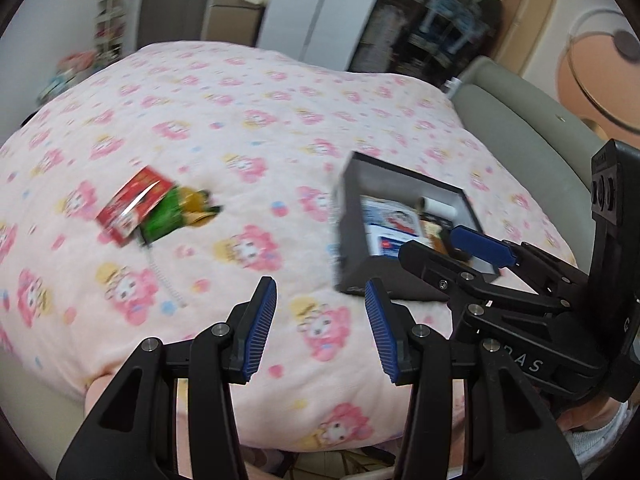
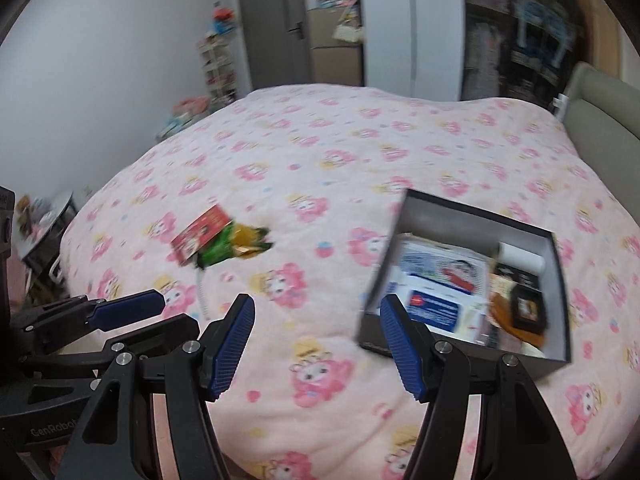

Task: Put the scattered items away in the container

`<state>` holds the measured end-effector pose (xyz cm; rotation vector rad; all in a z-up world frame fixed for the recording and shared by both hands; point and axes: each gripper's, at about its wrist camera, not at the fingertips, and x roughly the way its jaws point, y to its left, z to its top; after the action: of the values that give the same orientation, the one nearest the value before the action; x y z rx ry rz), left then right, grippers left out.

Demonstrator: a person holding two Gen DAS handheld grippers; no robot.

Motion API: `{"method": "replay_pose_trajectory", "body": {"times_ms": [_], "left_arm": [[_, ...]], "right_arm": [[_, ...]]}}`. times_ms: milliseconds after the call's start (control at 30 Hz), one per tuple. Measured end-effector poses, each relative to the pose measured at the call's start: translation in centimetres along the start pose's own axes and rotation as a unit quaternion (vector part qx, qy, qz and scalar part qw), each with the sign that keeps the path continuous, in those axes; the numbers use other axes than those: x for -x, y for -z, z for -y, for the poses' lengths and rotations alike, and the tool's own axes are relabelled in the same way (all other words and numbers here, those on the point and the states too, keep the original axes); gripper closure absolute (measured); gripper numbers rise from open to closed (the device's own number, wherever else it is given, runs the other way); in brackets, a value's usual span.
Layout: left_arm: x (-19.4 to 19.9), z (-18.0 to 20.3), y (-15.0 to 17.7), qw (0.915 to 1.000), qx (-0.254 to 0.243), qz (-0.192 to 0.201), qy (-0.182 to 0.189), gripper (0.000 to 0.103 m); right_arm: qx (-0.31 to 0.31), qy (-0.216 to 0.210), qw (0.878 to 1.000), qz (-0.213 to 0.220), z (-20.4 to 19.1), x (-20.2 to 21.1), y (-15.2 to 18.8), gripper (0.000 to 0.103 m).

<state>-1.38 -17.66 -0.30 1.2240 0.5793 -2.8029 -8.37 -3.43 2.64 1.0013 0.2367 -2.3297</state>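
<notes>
— Jaws on both of our grippers stand apart, nothing between them. Our left gripper (image 1: pixel 320 328) hangs over the near edge of the bed (image 1: pixel 248 132); our right gripper (image 2: pixel 316 344) hangs just beside it, close to the box's near corner.

— Where are the loose things?

— Two packets lie out on the quilt, left of the box (image 2: pixel 472 216) and well apart from it. The red packet (image 1: pixel 134 204) and the green packet (image 1: pixel 172 216) touch, red overlapping green. A thin cord or spiral (image 1: pixel 166 276) trails from them toward us; we cannot tell what it is.

— Which way from our jaws?

— Far and left of both. In the left view they sit up and left of the fingers; in the right view likewise, but further off line.

— So which hand?

— We judge the left nearer. The pile's long axis runs from near left to far right, slanting across our fingers, so a closing grip would want the wrist turned.

— And the box?

— Open, on the right, already holding papers, a white roll and dark bits.
</notes>
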Motion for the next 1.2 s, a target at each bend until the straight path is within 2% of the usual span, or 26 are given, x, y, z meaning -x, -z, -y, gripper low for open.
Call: {"method": "replay_pose_trajectory", "body": {"times_ms": [367,500,700,767,900,1067,1200], "left_arm": [[-1.6,-8.3,1.4,0.9945,0.094,0.002,-0.046,0.056],[-3.0,-11.6,2.1,0.9858,0.145,0.009,-0.085,0.056],[-7.4,-16.2,2.8,0.9764,0.186,-0.014,-0.109,0.058],[-8.8,-17.4,3.1,0.9740,0.198,-0.024,-0.107,0.063],[-11.3,-19.3,3.7,0.9685,0.219,-0.043,-0.110,0.069],[-11.8,-21.3,4.6,0.9615,0.245,-0.047,-0.114,0.069],[-11.9,-22.6,5.3,0.9575,0.265,-0.046,-0.105,0.074]], "right_arm": [[0.083,-0.042,0.995,-0.045,-6.7,-6.7,-1.1,0.041],[0.100,-0.059,0.991,-0.070,-8.3,-9.8,-1.1,0.041],[0.115,-0.073,0.985,-0.106,-10.1,-15.4,-0.8,0.041],[0.112,-0.078,0.983,-0.121,-10.4,-17.3,-0.5,0.041],[0.109,-0.105,0.976,-0.154,-11.0,-20.4,1.0,0.051],[0.113,-0.132,0.968,-0.180,-12.3,-23.0,2.0,0.051],[0.128,-0.154,0.960,-0.197,-13.6,-24.7,2.7,0.051]]}}
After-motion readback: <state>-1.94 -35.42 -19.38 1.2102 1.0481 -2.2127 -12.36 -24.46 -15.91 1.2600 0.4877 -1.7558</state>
